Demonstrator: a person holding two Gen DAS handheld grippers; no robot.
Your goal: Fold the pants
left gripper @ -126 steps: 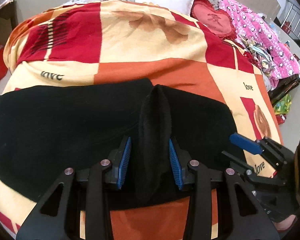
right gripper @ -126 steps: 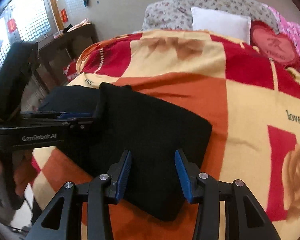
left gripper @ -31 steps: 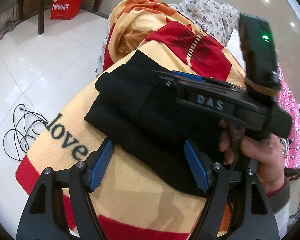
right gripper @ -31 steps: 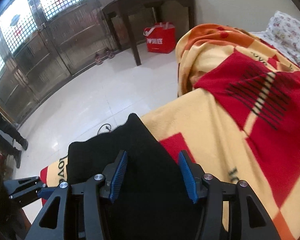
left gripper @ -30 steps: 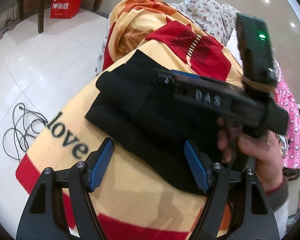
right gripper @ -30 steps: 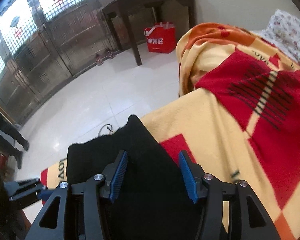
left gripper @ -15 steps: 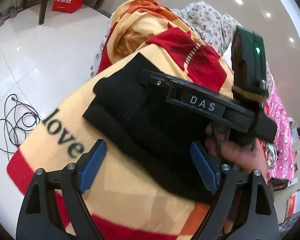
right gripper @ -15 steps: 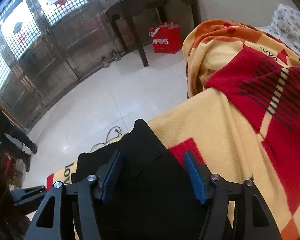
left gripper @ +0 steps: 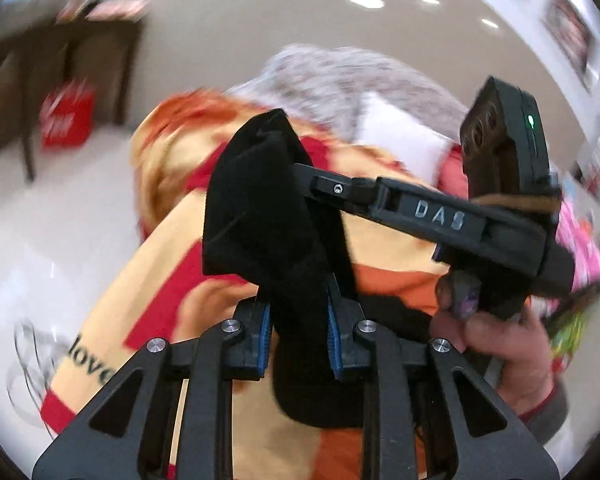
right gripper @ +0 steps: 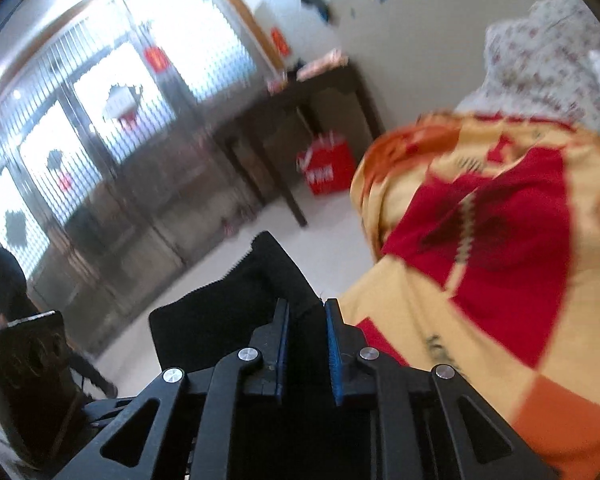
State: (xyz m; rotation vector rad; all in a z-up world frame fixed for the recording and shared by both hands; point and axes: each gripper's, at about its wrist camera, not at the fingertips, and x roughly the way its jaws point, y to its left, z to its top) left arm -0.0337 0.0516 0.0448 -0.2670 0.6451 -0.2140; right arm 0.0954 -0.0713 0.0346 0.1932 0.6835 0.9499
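The black pants [left gripper: 268, 216] are lifted off the patterned blanket [left gripper: 148, 280] at one end. My left gripper [left gripper: 298, 338] is shut on a fold of the pants, which stands up between its blue pads. My right gripper [right gripper: 306, 344] is shut on the pants [right gripper: 236, 304] too; in the left wrist view its body [left gripper: 440, 216] reaches in from the right and its tips are buried in the cloth. Both views are blurred by motion.
The bed's blanket [right gripper: 500, 264] drops off to a white tiled floor [left gripper: 40, 240] on the left. A red bag [right gripper: 326, 168] stands under a dark table [right gripper: 296, 100]. Pillows [left gripper: 396, 136] lie at the bed's head. A cable [left gripper: 28, 364] lies on the floor.
Both grippers have closed on the end of the pants and lifted it up off the blanket. Half a second ago both were open over the flat cloth.
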